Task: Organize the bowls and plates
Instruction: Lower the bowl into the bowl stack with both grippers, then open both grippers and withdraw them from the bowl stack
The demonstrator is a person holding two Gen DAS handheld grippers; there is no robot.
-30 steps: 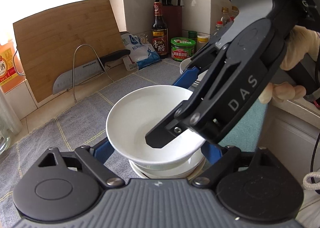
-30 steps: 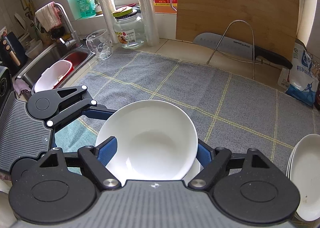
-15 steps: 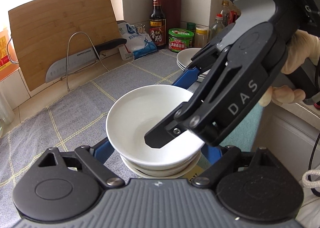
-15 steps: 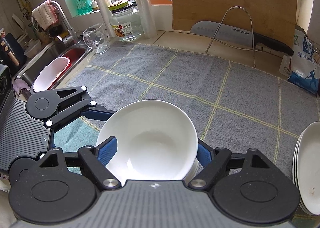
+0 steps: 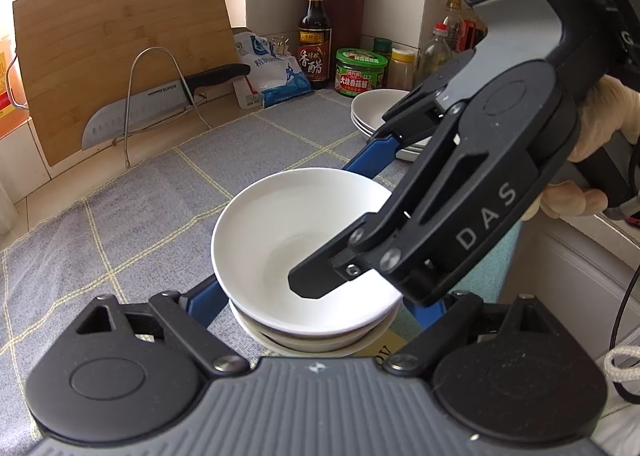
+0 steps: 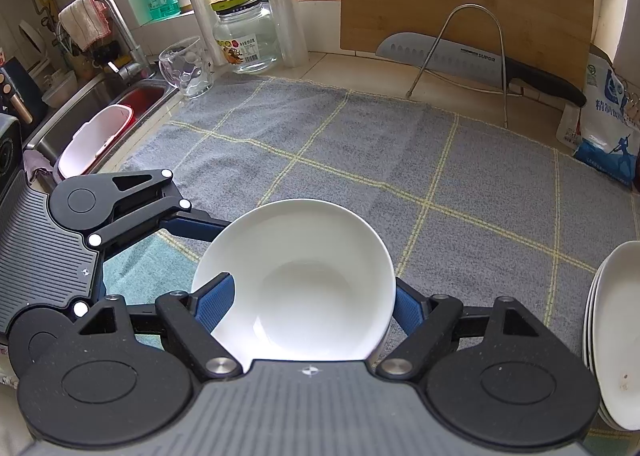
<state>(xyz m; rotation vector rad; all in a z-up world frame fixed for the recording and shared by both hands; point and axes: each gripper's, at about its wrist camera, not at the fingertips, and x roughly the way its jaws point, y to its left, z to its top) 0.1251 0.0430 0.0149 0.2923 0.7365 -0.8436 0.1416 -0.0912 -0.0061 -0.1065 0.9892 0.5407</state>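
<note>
A white bowl (image 5: 288,232) sits on top of a stack of white bowls (image 5: 312,340) on the grey checked cloth (image 5: 160,208). My left gripper (image 5: 312,308) straddles the stack low down, its blue fingers (image 5: 204,302) wide apart on either side. My right gripper (image 6: 308,304) has its blue pads (image 6: 214,302) against both sides of the top bowl (image 6: 296,280) and is shut on it. In the left wrist view the right gripper body (image 5: 460,192) reaches over the bowl from the right. A stack of white plates (image 5: 380,112) stands at the right, also in the right wrist view (image 6: 612,336).
A wooden cutting board (image 5: 116,56), a cleaver (image 5: 160,104) on a wire stand, a salt bag (image 5: 272,72), a vinegar bottle (image 5: 316,36) and jars line the back wall. A sink (image 6: 88,112), a glass cup (image 6: 186,66) and a jar (image 6: 244,36) are to the left.
The top bowl came down and now rests nested on the stack. Both grippers shifted slightly; the views swung a little towards the plates.
</note>
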